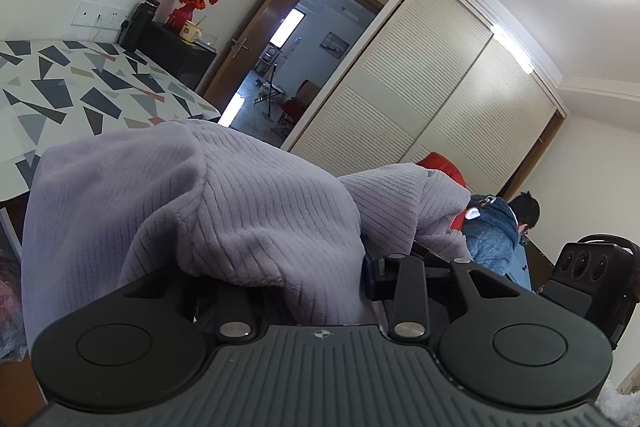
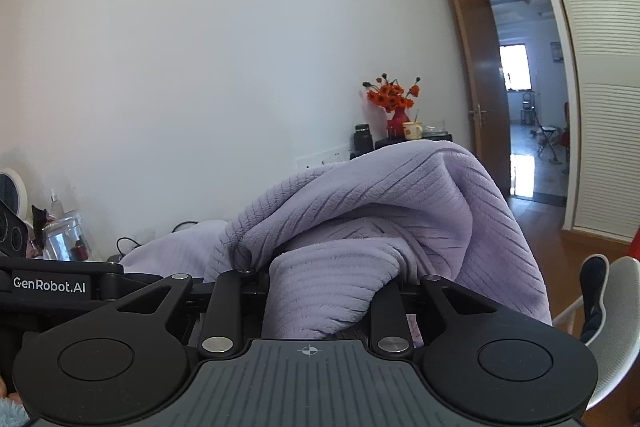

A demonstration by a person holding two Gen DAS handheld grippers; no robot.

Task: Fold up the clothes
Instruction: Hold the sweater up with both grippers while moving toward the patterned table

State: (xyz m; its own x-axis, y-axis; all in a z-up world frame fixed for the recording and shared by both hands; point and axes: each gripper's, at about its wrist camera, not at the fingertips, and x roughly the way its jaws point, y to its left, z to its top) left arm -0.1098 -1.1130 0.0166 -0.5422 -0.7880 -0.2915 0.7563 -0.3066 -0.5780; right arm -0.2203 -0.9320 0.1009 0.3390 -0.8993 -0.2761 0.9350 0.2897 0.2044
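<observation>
A lilac ribbed fleece garment hangs bunched up in the air between both grippers. In the left wrist view it drapes over my left gripper, and a fold runs down between the jaws, hiding the fingertips. In the right wrist view the same garment is heaped over my right gripper, with a thick fold pinched between its jaws. The two grippers are close side by side: the right one's body shows at the left view's right edge, and the left one's labelled body at the right view's left edge.
A table with a geometric-patterned cover lies to the left. A dark cabinet holds a red vase of orange flowers, a black bottle and a mug. Beyond are an open door, slatted wardrobe doors, a person in a blue jacket and a white chair.
</observation>
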